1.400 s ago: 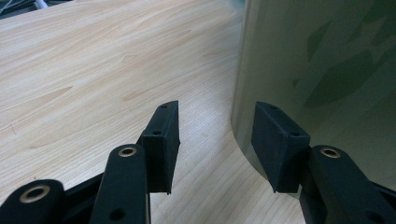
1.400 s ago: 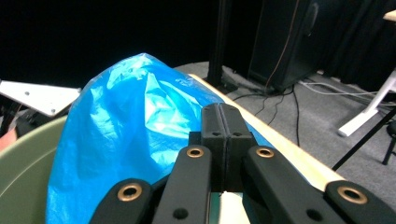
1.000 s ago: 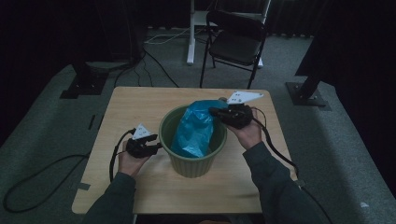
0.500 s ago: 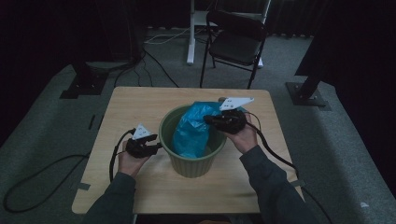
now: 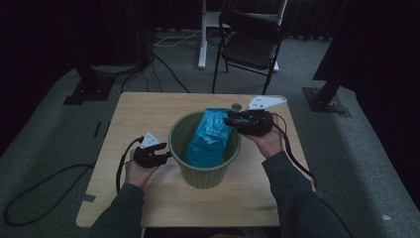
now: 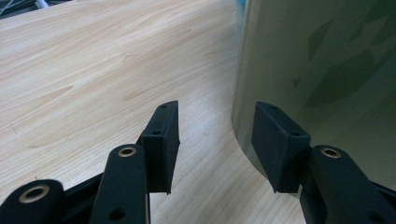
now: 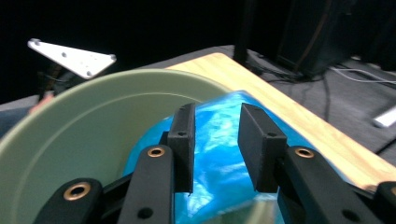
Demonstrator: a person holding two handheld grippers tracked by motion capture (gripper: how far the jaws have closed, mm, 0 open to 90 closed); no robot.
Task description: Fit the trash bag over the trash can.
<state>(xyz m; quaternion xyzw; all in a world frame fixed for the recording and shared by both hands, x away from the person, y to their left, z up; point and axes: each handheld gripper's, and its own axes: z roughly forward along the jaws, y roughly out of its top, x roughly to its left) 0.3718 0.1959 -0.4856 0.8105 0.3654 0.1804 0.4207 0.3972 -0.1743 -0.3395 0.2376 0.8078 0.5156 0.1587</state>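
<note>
At the lower left of the high view, the left tongs (image 5: 166, 155) are standing wide against the outer wall of the green bin (image 5: 204, 173), probably steadying it on the worktop (image 5: 148, 109). Right of centre, the right tongs (image 5: 232, 120) have just been opening above the blue bag (image 5: 210, 139), no longer gripping it, likely because it is now leaning inside the bin.

A round green ribbed plastic bin (image 5: 204, 163) was placed near the middle of the pale wooden table (image 5: 148, 111). A crinkled blue plastic bag (image 5: 210, 139) was stood inside the bin, leaning toward its right rim. The left tool (image 5: 166, 155) was positioned just beside the bin's left wall, and the right tool (image 5: 229, 119) over the bag's top. A black folding chair (image 5: 250, 44) was set on the floor behind the table.
</note>
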